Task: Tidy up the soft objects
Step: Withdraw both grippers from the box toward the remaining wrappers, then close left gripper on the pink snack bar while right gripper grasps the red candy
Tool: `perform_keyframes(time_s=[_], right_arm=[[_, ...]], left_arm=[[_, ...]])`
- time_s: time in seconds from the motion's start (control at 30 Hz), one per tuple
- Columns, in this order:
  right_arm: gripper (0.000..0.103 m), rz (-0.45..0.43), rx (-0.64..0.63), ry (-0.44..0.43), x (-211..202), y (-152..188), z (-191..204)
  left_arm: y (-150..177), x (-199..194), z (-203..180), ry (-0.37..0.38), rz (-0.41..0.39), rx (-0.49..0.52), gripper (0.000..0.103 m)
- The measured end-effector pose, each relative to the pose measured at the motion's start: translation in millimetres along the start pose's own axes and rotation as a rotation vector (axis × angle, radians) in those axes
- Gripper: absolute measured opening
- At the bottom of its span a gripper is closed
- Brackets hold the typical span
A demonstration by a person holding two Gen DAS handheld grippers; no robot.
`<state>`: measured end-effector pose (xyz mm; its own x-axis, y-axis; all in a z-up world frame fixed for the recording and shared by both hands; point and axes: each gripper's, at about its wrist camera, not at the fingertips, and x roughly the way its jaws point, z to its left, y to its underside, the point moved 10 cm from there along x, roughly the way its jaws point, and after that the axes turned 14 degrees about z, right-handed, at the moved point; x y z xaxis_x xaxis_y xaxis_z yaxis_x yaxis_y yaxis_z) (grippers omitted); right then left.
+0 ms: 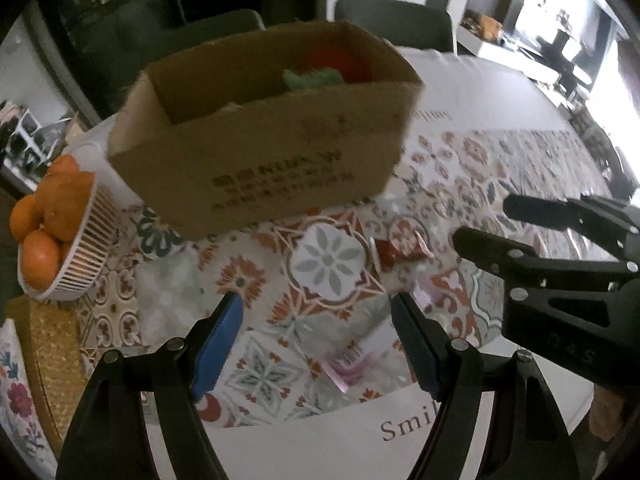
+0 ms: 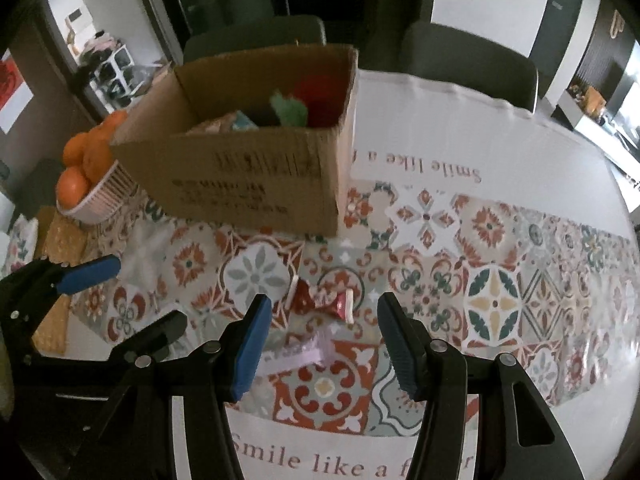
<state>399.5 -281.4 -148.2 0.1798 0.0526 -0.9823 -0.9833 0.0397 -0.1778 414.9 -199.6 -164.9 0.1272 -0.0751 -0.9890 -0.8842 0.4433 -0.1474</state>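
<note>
An open cardboard box (image 1: 264, 148) (image 2: 256, 164) stands on the patterned tablecloth and holds a red soft item (image 2: 320, 92), a green one (image 2: 290, 110) and other items. A red wrapped packet (image 1: 394, 250) (image 2: 324, 300) lies on the cloth in front of the box. A pale purple packet (image 1: 352, 364) (image 2: 300, 354) lies nearer. My left gripper (image 1: 316, 312) is open and empty above the cloth, left of the packets. My right gripper (image 2: 322, 312) is open and empty, with the red packet just beyond its fingertips; it also shows in the left wrist view (image 1: 484, 220).
A white basket of oranges (image 1: 86, 256) (image 2: 106, 188) sits left of the box near the table's left edge. Two dark chairs (image 2: 472, 60) stand behind the table. A woven mat (image 1: 52, 344) lies at the near left.
</note>
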Motion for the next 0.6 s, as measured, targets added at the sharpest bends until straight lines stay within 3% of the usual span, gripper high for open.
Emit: perform_keyframes(time_s=[0.3,0.6], right_arm=[[0.056,0.026,-0.043,0.005,18.6,18.1,-7.7],[0.056,0.061,-0.115,-0.038,48.8,21.2,-6.0]], left_arm=[[11.6,34.3,-36.5,0.016,0.085,0.136,0.076],[20.8,71.5,-54.5,0.062,0.173,0.169,0.076]])
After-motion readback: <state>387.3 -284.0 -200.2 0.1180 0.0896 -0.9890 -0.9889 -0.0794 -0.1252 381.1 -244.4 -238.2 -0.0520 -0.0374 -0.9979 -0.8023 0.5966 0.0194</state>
